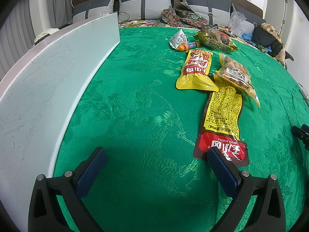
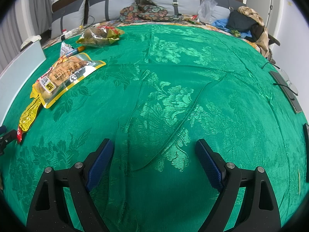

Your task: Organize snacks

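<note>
Green brocade cloth covers a wide bed, with grey pillows and heaped clothes along the headboard. To the left stands a white box, its long wall upright beside the cloth. Snacks lie in a loose cluster toward the far right of the left gripper's view: an olive bag farthest off, then a peanut bag lying over the top of a long yellow pack, a shorter yellow pack just beside those, a small white packet and a little sausage stick. The left gripper is spread wide and holds nothing; its right finger sits at the red near end of the long pack. The right gripper is likewise released over bare cloth, well apart from the snacks. The likely step is taking the long pack. It would go best by shifting right so both fingers straddle the red end, pinching the flat seal, then sliding it out from under the peanut bag before lifting toward the box.
</note>
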The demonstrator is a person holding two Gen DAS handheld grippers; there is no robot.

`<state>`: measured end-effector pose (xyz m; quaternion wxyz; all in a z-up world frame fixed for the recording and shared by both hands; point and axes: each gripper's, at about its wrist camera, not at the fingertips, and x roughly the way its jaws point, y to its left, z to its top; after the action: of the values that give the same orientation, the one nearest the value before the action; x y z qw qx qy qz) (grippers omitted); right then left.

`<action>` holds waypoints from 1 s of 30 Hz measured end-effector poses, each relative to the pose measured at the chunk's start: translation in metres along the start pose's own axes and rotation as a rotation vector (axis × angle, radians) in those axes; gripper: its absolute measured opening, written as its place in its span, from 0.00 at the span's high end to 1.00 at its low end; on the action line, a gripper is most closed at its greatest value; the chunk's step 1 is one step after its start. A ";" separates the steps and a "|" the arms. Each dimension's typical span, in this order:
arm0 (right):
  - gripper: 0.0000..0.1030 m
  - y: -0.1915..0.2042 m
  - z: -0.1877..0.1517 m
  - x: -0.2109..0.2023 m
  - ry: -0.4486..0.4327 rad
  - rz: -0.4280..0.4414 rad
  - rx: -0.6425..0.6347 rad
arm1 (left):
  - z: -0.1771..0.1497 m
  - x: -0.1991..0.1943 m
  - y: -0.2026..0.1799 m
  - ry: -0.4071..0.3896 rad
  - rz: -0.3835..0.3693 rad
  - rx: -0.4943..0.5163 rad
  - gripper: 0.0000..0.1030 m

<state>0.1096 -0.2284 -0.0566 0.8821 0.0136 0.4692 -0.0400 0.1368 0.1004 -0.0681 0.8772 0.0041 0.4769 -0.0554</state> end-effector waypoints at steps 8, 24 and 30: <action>0.13 0.000 0.000 0.000 0.000 0.000 0.000 | 0.000 0.000 0.000 0.000 -0.001 0.000 0.00; 0.13 0.000 0.000 0.000 0.000 0.000 0.000 | 0.022 -0.011 -0.013 0.144 -0.220 0.088 0.02; 0.13 0.000 0.000 0.000 0.000 0.000 0.001 | 0.042 0.007 -0.085 0.192 -0.175 0.340 0.02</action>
<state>0.1101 -0.2289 -0.0567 0.8821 0.0139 0.4692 -0.0401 0.1669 0.0124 -0.0473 0.8062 0.1156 0.5407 -0.2104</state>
